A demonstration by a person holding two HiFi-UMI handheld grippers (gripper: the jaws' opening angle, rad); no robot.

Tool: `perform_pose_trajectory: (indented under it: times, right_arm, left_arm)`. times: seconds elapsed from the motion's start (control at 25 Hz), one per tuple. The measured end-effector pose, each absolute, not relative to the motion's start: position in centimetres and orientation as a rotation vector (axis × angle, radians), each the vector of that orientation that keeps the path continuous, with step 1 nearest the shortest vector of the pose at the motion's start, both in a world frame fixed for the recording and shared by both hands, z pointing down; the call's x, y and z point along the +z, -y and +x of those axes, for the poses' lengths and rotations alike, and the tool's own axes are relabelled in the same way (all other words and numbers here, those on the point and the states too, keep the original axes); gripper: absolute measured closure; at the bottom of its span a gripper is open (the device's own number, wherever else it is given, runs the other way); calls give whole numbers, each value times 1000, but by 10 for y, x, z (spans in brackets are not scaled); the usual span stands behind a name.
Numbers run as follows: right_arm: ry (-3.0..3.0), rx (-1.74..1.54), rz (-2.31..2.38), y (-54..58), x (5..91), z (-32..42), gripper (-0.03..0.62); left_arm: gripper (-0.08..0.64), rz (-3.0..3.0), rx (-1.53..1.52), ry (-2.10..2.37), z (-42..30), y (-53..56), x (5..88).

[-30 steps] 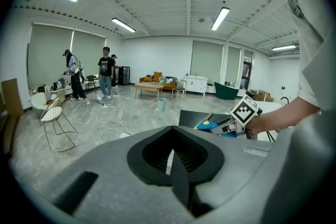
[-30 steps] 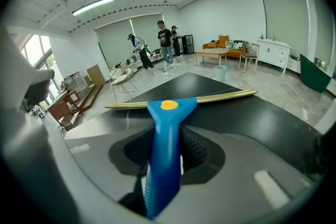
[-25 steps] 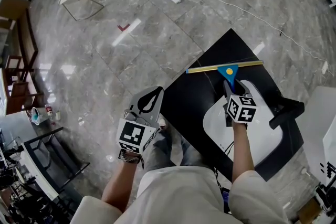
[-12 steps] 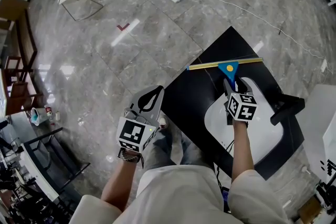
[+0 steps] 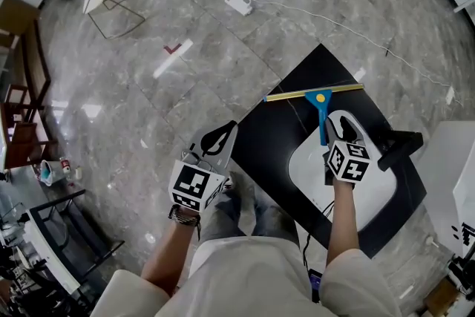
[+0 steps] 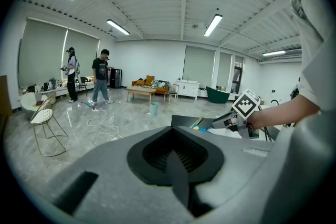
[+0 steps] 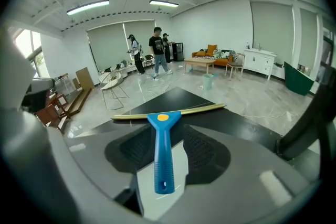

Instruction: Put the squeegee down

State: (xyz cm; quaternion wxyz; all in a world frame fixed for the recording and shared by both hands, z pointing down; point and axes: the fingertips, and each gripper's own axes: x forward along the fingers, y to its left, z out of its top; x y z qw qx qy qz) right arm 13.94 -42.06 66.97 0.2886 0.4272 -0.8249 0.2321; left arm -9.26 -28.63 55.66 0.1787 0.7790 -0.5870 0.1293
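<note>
Backing away, right gripper (image 5: 340, 128) is opening wide (releasing), leaving squeegee (image 7: 163, 153) lying free between its jaws; left gripper (image 5: 216, 137) is idling closed.

The head view looks steeply down on the glossy black tabletop (image 5: 271, 134). The left gripper view faces across the room; the right gripper view sits close above that tabletop, which all share.

The right gripper (image 7: 167, 148), jaws just opened, straddles the blue squeegee (image 7: 163, 131).
</note>
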Motion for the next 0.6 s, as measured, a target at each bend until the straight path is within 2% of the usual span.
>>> perform_pose_trajectory:
  times: [0.28,0.6]
  right_arm:
    - [2241,540,1178,397,624,137,440]
    - [2241,365,1227,359,570,148,586]
  left_arm:
    - [561,2280,347,1629,-92,281,538]
    - [563,2363,325,1579,-80,273,513]
